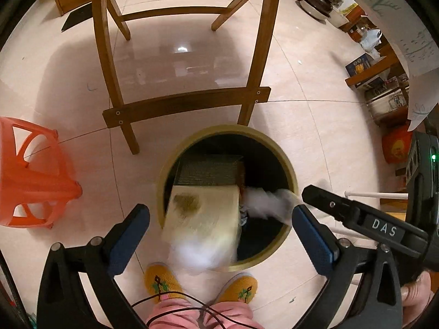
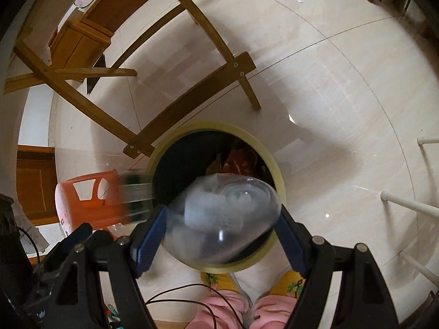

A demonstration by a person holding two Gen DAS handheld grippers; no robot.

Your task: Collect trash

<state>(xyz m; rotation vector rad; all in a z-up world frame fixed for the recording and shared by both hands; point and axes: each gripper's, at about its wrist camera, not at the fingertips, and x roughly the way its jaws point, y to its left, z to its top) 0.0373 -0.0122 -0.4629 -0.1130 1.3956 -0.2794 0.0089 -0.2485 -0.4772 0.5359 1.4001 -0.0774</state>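
Observation:
A round bin (image 1: 285, 153) with a yellow-green rim and dark inside stands on the floor; it also shows in the right wrist view (image 2: 277, 170). My left gripper (image 1: 221, 233) is open above its near rim. A blurred cream box with a brown stain (image 1: 203, 219) is between the fingers, falling into the bin. My right gripper (image 2: 221, 227) is open over the bin; a blurred clear plastic container holding white tissue (image 2: 222, 219) sits between its fingers, apparently dropping. The right gripper's finger (image 1: 354, 211) shows in the left wrist view beside a blurred white piece (image 1: 263, 200).
A wooden chair (image 1: 186, 104) stands just behind the bin. An orange plastic stool (image 1: 33, 175) is to the left. Yellow slippers (image 1: 162, 279) and pink trousers are below the grippers. Boxes and clutter (image 1: 384, 87) lie at the right. White rods (image 2: 403, 205) are on the right.

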